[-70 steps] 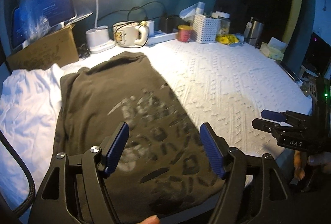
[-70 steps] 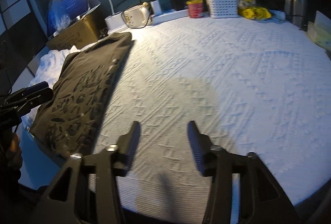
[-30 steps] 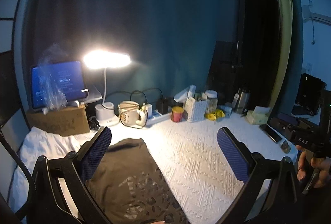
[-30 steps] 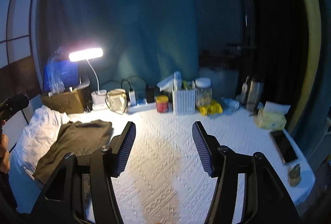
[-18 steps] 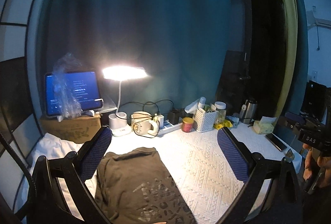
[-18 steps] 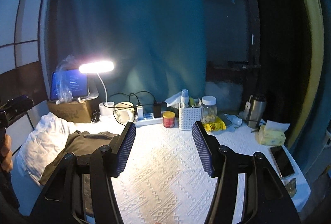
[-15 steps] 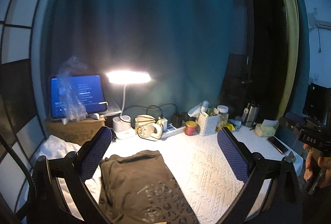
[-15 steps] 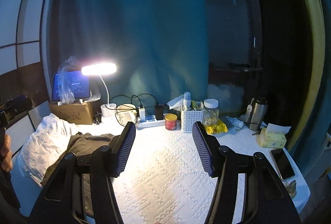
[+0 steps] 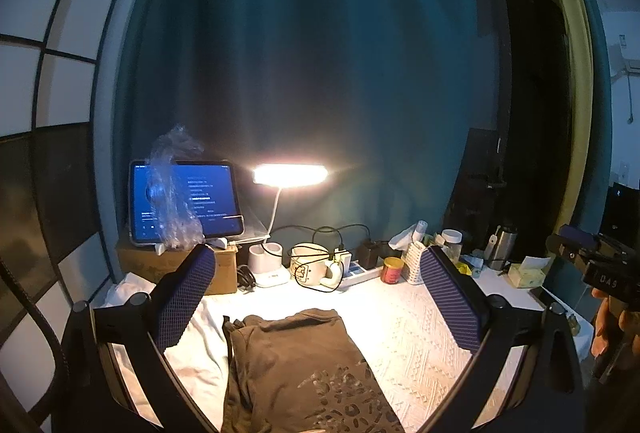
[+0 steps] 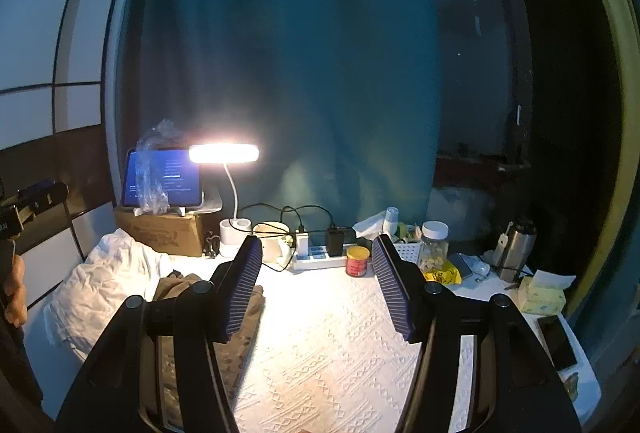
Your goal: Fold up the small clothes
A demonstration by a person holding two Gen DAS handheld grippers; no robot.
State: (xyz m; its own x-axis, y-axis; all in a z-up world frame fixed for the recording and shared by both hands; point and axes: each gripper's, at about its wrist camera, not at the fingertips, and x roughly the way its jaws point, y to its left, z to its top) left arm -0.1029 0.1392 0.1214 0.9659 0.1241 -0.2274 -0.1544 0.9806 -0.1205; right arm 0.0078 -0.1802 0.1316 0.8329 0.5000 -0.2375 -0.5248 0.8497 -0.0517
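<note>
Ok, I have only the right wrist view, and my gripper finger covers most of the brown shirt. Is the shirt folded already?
Observer: Yes. In the left wrist view the brown shirt lies flat as a folded rectangle, with a pale print facing up.
Operator: My finger also hides its left side. What is there?
Observer: Along that whole side the shirt meets the white cloth. The rest lies on the patterned table cover.
Operator: And does the left gripper hold anything?
Observer: No. The left gripper is open, with nothing between its pads.
</note>
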